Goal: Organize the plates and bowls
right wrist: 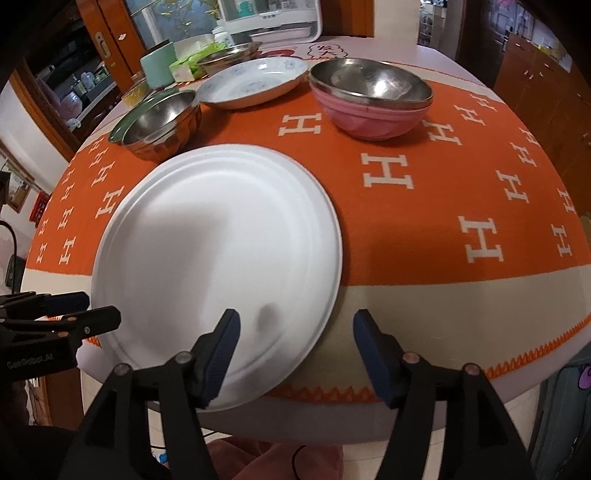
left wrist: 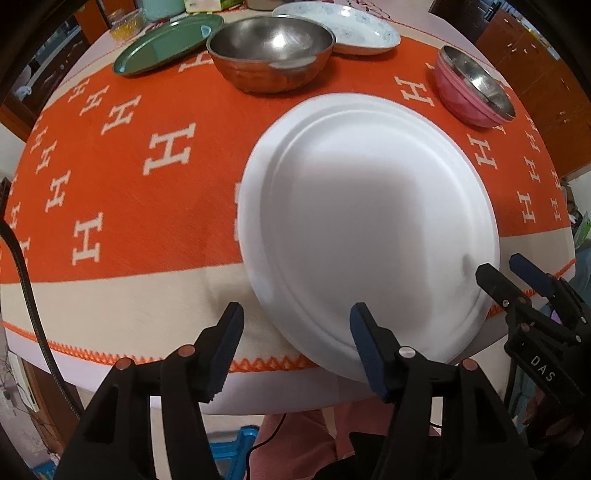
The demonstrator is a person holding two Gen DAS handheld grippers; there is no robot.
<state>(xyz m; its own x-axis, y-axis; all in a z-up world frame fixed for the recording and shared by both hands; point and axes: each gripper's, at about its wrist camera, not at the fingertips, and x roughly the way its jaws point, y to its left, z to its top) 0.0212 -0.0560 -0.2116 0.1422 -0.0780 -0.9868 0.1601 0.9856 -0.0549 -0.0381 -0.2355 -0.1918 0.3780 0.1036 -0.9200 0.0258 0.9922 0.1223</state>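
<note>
A large white plate [left wrist: 369, 229] lies on the orange cloth, its near rim jutting past the table edge. My left gripper [left wrist: 297, 350] is open. Its right finger [left wrist: 365, 343] hangs over the plate's near rim and its left finger stands off over the cream border, neither pressing. In the right wrist view the same plate [right wrist: 218, 258] sits at left. My right gripper [right wrist: 297, 354] is open too, its left finger [right wrist: 221, 350] above the plate's near right rim. Each gripper shows in the other's view, the right gripper [left wrist: 508, 271] and the left gripper [right wrist: 92, 308], at opposite sides of the plate.
Farther back stand a steel bowl [left wrist: 271, 51], a green oval tray [left wrist: 166, 44], a patterned white dish [left wrist: 351, 29] and a pink bowl with a steel bowl nested in it [right wrist: 373, 107]. A mint canister [right wrist: 159, 64] and a tissue box [right wrist: 184, 66] sit at the far left. Wooden cabinets surround the table [right wrist: 461, 314].
</note>
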